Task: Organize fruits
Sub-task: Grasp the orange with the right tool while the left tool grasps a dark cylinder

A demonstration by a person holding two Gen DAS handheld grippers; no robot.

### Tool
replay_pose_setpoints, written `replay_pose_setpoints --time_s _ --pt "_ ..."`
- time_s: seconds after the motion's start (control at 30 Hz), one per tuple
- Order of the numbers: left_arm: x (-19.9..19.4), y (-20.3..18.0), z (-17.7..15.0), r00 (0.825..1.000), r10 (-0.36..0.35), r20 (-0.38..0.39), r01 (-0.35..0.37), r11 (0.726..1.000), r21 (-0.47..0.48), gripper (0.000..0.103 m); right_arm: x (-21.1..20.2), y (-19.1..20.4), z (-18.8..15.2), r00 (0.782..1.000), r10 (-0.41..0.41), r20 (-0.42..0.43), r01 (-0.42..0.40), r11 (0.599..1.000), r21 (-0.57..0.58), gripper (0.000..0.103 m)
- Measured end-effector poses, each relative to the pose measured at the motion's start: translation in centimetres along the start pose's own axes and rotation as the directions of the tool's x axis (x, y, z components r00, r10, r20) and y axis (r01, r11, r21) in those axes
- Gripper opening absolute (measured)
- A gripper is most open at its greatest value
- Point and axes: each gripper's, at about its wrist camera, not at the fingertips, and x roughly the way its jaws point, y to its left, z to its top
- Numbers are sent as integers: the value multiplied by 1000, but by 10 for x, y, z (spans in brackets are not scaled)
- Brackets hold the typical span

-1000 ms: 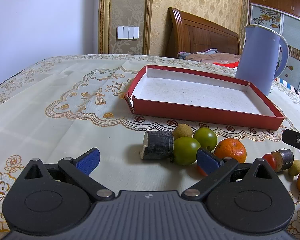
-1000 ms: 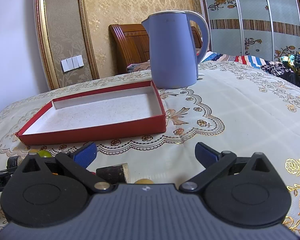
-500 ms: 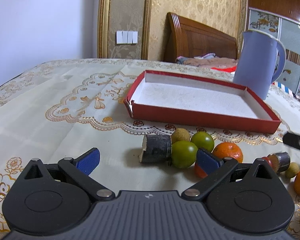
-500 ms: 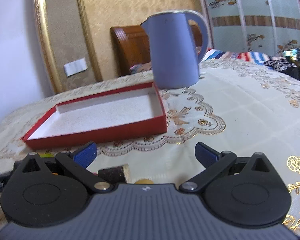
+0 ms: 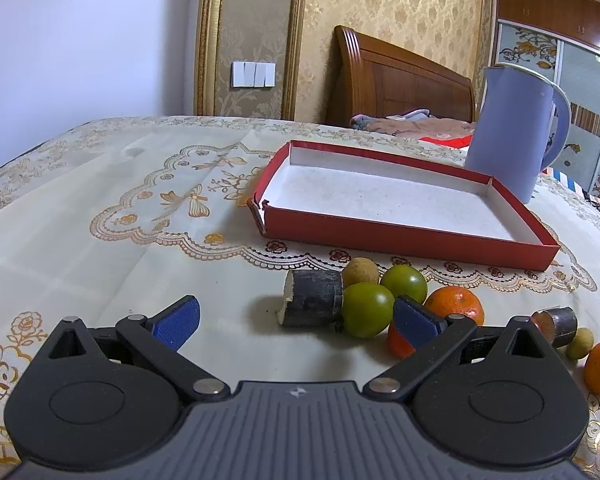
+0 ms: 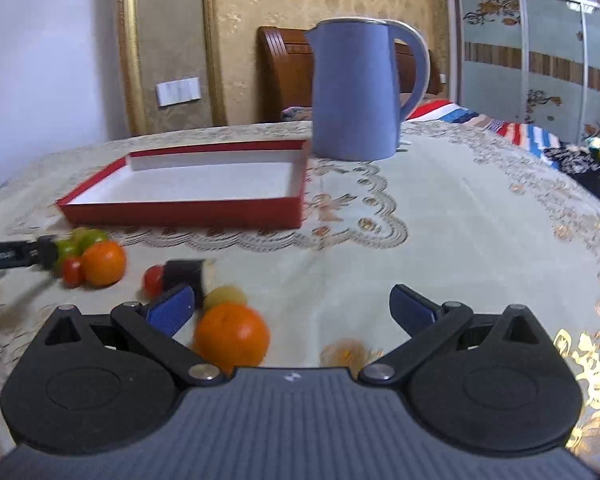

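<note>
- The counter, under a cream embroidered cloth, carries everything; nothing has gone into the red tray yet, so I judge the task to be at its opening step, the reach for a first fruit.
- A blue kettle stands just behind the tray's far right corner and should stay clear of any carry path.
- The tray lies beyond the fruit, white floor bare, its near-left corner torn.
- The left gripper hangs low over the counter with its jaws spread wide and nothing between them; its right pad sits in front of the fruit cluster.
- The right gripper is likewise spread wide and empty; its view is blurred, so fine contact cannot be judged.
- The sugarcane piece lies at the cluster's left end, touching a green fruit.
- A second green fruit, a longan and an orange crowd close behind.
- Nearest the right gripper are another orange, a pale longan, a short cane stub and a cherry tomato.
- Next move, as I judge it: centre one gripper round a single fruit, close gently, lift over the tray wall. Round fruit may roll if nudged.
</note>
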Motion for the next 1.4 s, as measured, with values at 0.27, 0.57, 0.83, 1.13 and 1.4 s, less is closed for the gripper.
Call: replay_pose_setpoints --time_s 0.27,0.57,0.83,1.13,1.4 --pt "1 0 0 1000 0 0 0 1000 -2 103 6 27 -16 999 23 -37 -27 994 -107 83" --pt "-5 12 0 1000 -1 27 3 998 -64 103 23 24 -13 998 35 -51 -38 998 -59 41" --pt "-46 28 -8 985 49 163 -53 998 22 103 25 14 -13 998 48 -34 -48 999 8 41" --pt "-21 -6 7 992 80 101 -94 984 151 103 24 18 -14 999 30 -29 -31 999 -25 41" --pt "-1 -12 10 987 145 73 -156 973 172 103 24 19 -16 999 34 -26 -35 999 -24 41"
